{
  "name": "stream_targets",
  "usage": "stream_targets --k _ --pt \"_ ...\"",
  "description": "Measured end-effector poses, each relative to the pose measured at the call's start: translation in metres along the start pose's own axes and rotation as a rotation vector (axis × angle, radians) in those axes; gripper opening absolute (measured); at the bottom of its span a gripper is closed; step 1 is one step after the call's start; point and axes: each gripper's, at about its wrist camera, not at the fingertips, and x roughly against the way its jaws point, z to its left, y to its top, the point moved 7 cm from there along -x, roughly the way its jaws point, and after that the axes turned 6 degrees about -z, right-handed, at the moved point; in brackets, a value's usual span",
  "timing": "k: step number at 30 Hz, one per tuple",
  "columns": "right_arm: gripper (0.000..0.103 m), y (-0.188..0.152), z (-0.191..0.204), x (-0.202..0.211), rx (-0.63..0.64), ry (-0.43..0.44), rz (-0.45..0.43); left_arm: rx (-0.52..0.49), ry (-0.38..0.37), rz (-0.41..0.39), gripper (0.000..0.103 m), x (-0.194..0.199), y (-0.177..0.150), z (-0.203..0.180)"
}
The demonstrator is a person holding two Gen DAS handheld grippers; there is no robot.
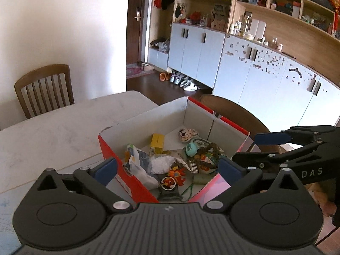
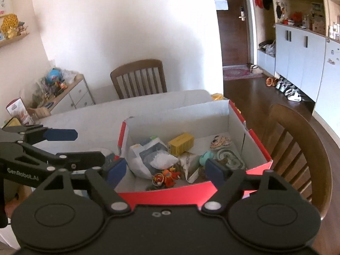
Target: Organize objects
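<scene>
Both the left gripper (image 1: 167,167) and right gripper (image 2: 164,171) hover spread and empty over the red box (image 2: 258,146), its jumbled trinkets lying directly below and ahead, about equally near to the 2 grippers

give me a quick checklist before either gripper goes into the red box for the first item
1. Left gripper open, nothing held: ok.
2. Right gripper open, nothing held: ok.
3. Red box open-topped, contents in view: ok.
4. Grippers apart from each other: ok, though they sit side by side over the near edge.
5. An item standing free to pick: the yellow box ok; the orange toy is tangled among others, not ok.
6. Where sorted items go: cannot tell.
</scene>
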Motion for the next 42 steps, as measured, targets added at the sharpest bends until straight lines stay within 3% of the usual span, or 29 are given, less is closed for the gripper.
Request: stream_targets --k 7,25,34,42 --pt "0.102 -0.002 0.005 0.015 -0.022 -0.035 -0.057 -0.003 0.029 -0.041 0.103 0.015 -0.001 0.005" --pt "0.102 -0.016 0.016 0.032 -0.076 -0.113 -0.121 0.027 0.068 -0.062 0.103 0.033 -0.015 0.011" --pt "0.102 -0.015 0.018 0.04 -0.074 -0.121 -0.153 0.008 0.079 -0.135 0.103 0.046 -0.006 0.007" --pt "0.102 -0.016 0.02 0.043 -0.077 -0.124 -0.157 -0.003 0.091 -0.147 0.103 0.052 -0.006 0.008"
